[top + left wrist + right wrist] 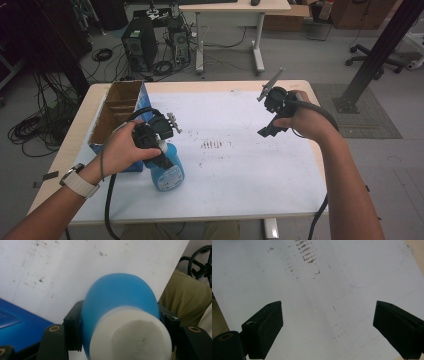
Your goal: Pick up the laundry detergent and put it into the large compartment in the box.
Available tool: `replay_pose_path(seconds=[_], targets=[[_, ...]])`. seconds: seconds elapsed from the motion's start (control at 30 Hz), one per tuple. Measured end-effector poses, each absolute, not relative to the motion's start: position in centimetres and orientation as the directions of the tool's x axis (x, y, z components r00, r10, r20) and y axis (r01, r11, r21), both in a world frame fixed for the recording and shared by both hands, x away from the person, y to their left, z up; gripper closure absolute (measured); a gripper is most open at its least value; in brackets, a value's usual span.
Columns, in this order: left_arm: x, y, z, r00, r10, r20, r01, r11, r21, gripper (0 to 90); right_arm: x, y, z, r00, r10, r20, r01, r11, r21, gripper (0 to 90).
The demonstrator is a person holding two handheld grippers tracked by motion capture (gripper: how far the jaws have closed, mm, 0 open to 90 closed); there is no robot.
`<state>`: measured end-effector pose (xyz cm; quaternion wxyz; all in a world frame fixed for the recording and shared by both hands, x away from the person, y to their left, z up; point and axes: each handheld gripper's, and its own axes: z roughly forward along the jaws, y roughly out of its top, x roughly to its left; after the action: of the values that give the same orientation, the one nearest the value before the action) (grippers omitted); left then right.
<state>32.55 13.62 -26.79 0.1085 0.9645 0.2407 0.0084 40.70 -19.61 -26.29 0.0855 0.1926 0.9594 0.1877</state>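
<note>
The left hand [125,150] comes in from the bottom-left of the high view, wrist bent inward, w/ a watch on a pale strap [79,182] on the forearm. It holds the left gripper [159,152] pointing down on a blue spray bottle [167,172]. In the left gripper view both black jaws press on the bottle's sides, just under its white neck [132,335], so the tool is pinching the bottle. The bottle stands on the white sheet [240,160] at the left-front part of the table [300,87], just beside a blue cardboard box [117,112].

The right hand [302,122] is raised over the right side of the sheet, well apart from the bottle. It holds the right gripper [267,131] tilted down toward the sheet. In the right gripper view its jaws stand spread wide, w/ nothing between them, above the bare sheet w/ brown marks [305,253].

Hard to see: the bottle's top is covered by the hand and gripper in the high view, and the close view is blurred, so the nozzle cannot be made out. The box's inside is dim; some dividers show.

Around: floor behind the table has a PC tower [139,47], cables [37,125], another desk [235,7] and an office chair [377,60]. Nothing lies between the two grippers except the marks on the sheet.
</note>
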Motion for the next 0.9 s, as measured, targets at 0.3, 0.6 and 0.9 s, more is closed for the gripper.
replay_pose_path(seconds=[0.3, 0.6, 0.9], targets=[[32.0, 13.4, -25.7, 0.871, 0.49, -0.016, 0.482, -0.85, 0.211, 37.6, 40.5, -19.6, -26.3, -0.912, 0.398, -0.093, 0.334, 0.857, 0.392, 9.0], [31.7, 13.1, -24.1, 0.864, 0.503, 0.004, 0.491, -0.845, 0.213, 37.6, 40.5, -19.6, -26.2, -0.913, 0.397, -0.094, 0.332, 0.857, 0.393, 9.2], [31.4, 12.8, -22.4, 0.84, 0.542, 0.016, 0.526, -0.822, 0.219, 37.5, 40.3, -19.6, -25.9, -0.914, 0.395, -0.096, 0.329, 0.857, 0.396, 9.2]])
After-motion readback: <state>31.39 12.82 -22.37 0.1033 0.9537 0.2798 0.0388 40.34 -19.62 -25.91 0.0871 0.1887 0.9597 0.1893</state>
